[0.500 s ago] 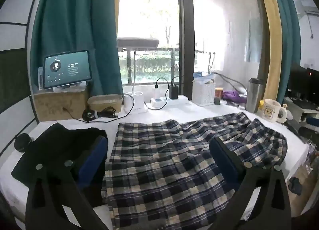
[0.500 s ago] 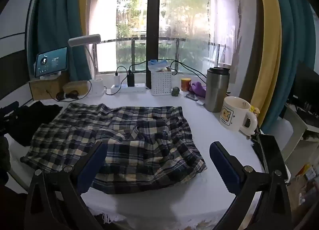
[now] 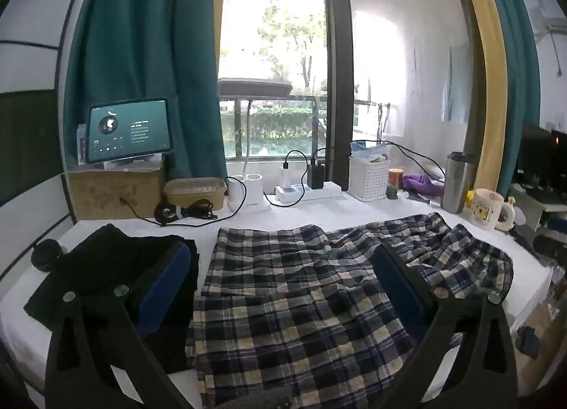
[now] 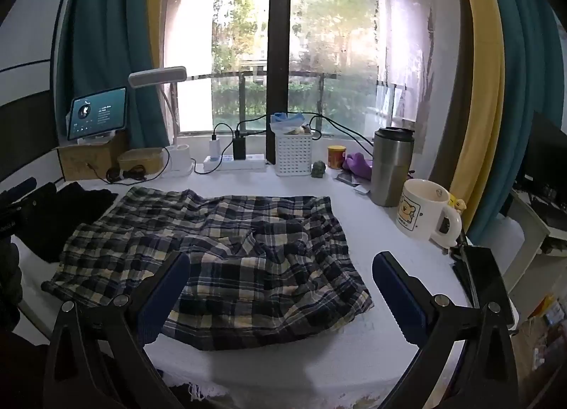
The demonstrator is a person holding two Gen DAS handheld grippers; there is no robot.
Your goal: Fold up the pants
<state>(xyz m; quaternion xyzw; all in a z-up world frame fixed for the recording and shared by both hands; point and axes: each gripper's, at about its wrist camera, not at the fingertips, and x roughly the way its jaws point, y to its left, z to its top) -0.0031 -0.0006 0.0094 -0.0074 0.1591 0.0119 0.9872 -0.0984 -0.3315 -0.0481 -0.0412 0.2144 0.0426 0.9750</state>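
Plaid pants [image 4: 219, 253] spread rumpled mid-frame on white worktop [image 4: 372, 217]; left gripper [image 3: 280, 288] and right gripper [image 4: 280, 288] jaws wide apart, holding nothing.

Navy-and-cream plaid pants [image 4: 230, 249] on a white table [image 4: 372, 225], beside a black garment [image 3: 117, 267].

White table [image 4: 389, 232] bears plaid pants [image 4: 226, 249], mug [image 4: 421, 210]

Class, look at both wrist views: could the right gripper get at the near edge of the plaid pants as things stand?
Probably yes. The right gripper is open and empty, and the plaid pants lie uncovered just ahead; the mug stands off to the side.
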